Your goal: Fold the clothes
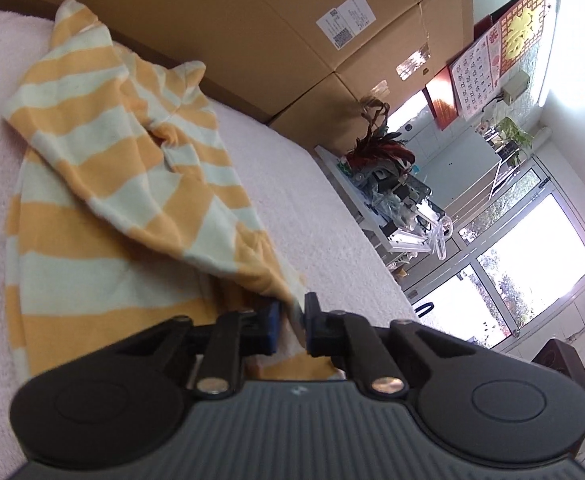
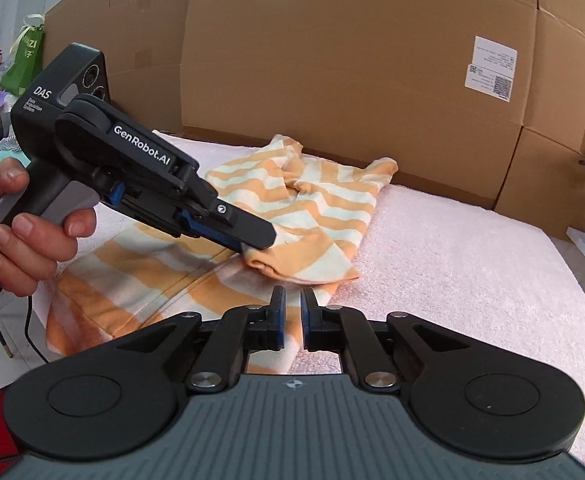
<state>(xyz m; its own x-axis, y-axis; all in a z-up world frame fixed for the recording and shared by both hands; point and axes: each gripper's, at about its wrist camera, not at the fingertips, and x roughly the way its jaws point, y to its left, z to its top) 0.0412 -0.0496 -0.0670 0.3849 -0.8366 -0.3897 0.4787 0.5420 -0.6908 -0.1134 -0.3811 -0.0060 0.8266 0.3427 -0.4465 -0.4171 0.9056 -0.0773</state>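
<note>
Garment: a yellow-and-white striped top (image 2: 292, 204) lies rumpled on a pale pink towel (image 2: 472, 264) that covers the bench, with a wall of cardboard boxes (image 2: 332, 60) close behind it.
Left gripper (image 2: 258, 242): its fingers are closed on a bunched fold of the top near the middle; the cloth rises into the pinch, so this grip looks sound.
Right gripper (image 2: 292, 304): its fingers stand almost closed at the near edge of the top. Whether any cloth is caught between the pads I cannot tell; the right wrist view shows a narrow gap with fabric only beneath it.
Person: a hand (image 2: 24, 220) wraps the left gripper's handle at the left of the right wrist view.
Step in hand: taking hold of the top at two points, ready to lift and spread it.
Doing it well: make sure the right side really has a hem before pulling; take a single layer if possible, not a wad.
Next care: draw the two grips apart evenly and low over the towel, so the stripes straighten and sleeves fall free.
Risk: tugging with one grip alone will only drag the heap.
</note>
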